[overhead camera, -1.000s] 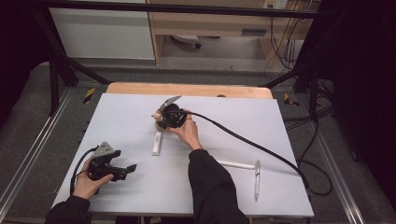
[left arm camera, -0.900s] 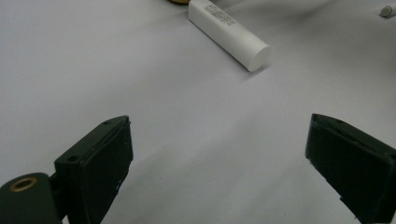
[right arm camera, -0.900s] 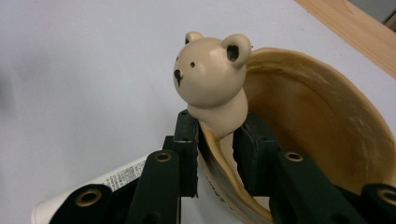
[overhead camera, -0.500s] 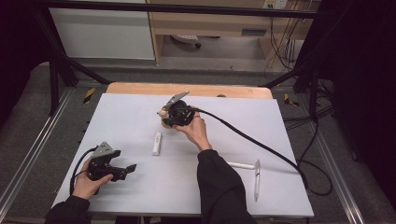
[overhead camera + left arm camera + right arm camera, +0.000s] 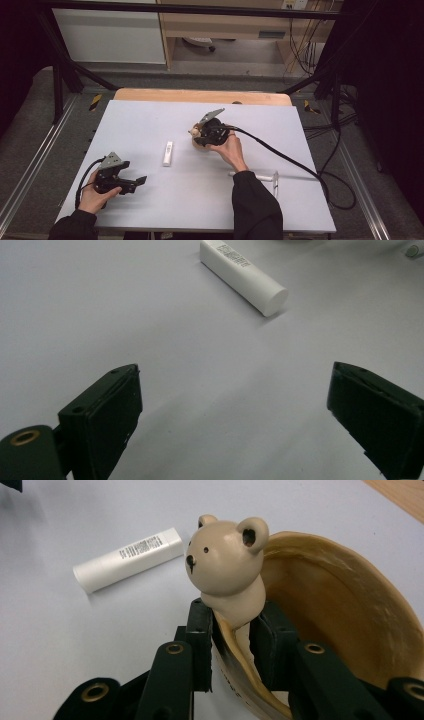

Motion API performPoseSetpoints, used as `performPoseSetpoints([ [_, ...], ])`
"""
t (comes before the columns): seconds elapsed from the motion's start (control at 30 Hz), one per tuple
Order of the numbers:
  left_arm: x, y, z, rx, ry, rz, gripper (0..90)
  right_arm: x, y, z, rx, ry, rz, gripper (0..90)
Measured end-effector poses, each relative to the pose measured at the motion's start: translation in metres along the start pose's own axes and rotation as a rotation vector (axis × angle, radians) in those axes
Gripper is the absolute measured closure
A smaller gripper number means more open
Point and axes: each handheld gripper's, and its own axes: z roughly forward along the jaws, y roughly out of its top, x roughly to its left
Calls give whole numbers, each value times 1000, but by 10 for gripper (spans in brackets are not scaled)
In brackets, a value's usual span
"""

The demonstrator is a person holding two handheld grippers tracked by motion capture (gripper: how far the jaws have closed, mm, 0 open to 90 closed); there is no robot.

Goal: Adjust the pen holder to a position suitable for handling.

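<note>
right gripper (image 5: 232, 630) shifted right, jaws clamping tan bear-headed bowl (image 5: 340, 630) rim; left gripper (image 5: 235, 410) jaws wide, empty.

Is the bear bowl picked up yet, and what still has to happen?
Yes: the right gripper is shut on the rim of the tan bowl with a bear head, just below the head. The left gripper is open, holding nothing. The white tube lies untouched on the grey table. The bowl isn't set down anywhere yet.

one bear-headed bowl (image 5: 320, 630), one white tube (image 5: 168, 153), one white rod (image 5: 260, 176)
</note>
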Motion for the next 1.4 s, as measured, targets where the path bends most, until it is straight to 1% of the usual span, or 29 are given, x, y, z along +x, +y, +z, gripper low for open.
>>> performPoseSetpoints([
  [0.2,-1,0,0,4,0,5,74,-1,-8,-5,6,13,21,713],
  [0.33,-1,0,0,4,0,6,73,1,-9,-4,5,21,19,713],
  [0.37,-1,0,0,0,0,2,74,2,-9,-2,-6,33,18,713],
  [0.43,0,0,0,3,0,6,73,3,-9,-2,-5,45,18,713],
  [0.57,-1,0,0,4,-1,7,73,4,-10,0,3,50,17,711],
  [0.8,-1,0,0,4,-1,7,74,4,-11,2,-2,66,17,710],
  [0.9,-1,0,0,6,-1,6,74,4,-12,2,1,68,11,706],
  [1.0,-1,0,0,6,-1,7,73,5,-12,1,5,52,-4,693],
  [1.03,-1,0,0,6,0,4,73,5,-12,0,0,47,-13,671],
  [1.1,-1,0,1,7,0,3,73,6,-11,-3,-22,48,-12,607],
  [1.13,-1,0,1,11,0,5,73,7,-10,-5,-35,49,-2,594],
  [1.17,-1,0,1,11,0,5,73,7,-10,-5,-35,49,-2,594],
  [1.2,-1,0,1,11,1,8,73,8,-8,-11,-54,47,-2,527],
  [1.23,-1,0,1,12,1,8,73,8,-8,-11,-54,47,-2,527],
  [1.3,-1,0,1,14,2,10,72,9,-7,-17,-66,31,14,453],
  [1.33,-1,0,1,15,1,10,72,10,-7,-20,-65,32,19,395],
  [1.37,-2,0,1,15,2,10,69,12,-7,-26,-63,15,32,296],
  [1.4,-2,0,1,16,2,10,69,12,-7,-26,-63,15,32,296],
])
